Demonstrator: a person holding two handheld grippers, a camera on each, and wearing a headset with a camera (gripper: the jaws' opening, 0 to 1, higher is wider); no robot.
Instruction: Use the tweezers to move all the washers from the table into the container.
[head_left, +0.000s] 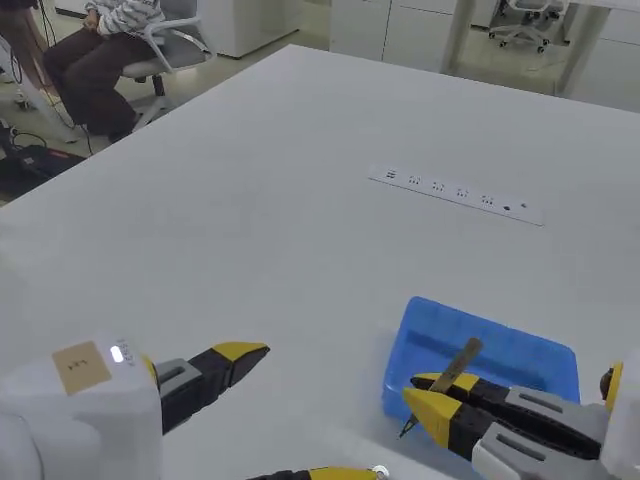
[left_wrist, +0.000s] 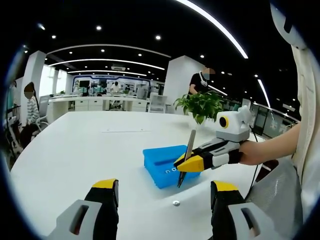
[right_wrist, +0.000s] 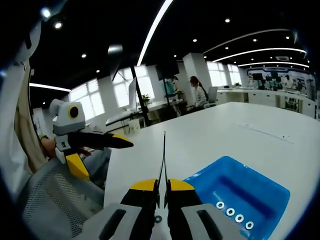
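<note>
Yellow-tipped jaws of my left gripper (left_wrist: 165, 186) sit closest in the left gripper view. They are spread wide apart and hold nothing. One loose washer (left_wrist: 176, 202) lies on the white table (left_wrist: 90, 150) in the gap between them.

Writing: a tan label (head_left: 82, 366) on the left gripper's body in the head view has print too small for me to read. The dark marks on the near wall of the blue container (left_wrist: 167, 170) are also illegible to me.

Contents: in the right gripper view, four washers (right_wrist: 232, 210) lie in a row on the container floor at its near end.

My right gripper (right_wrist: 164, 186) has its jaws pressed together on the tweezers (right_wrist: 164, 152). From the left gripper view, the tweezers point down just beside the container's near wall.

A white power strip (head_left: 455, 194) lies well beyond.
</note>
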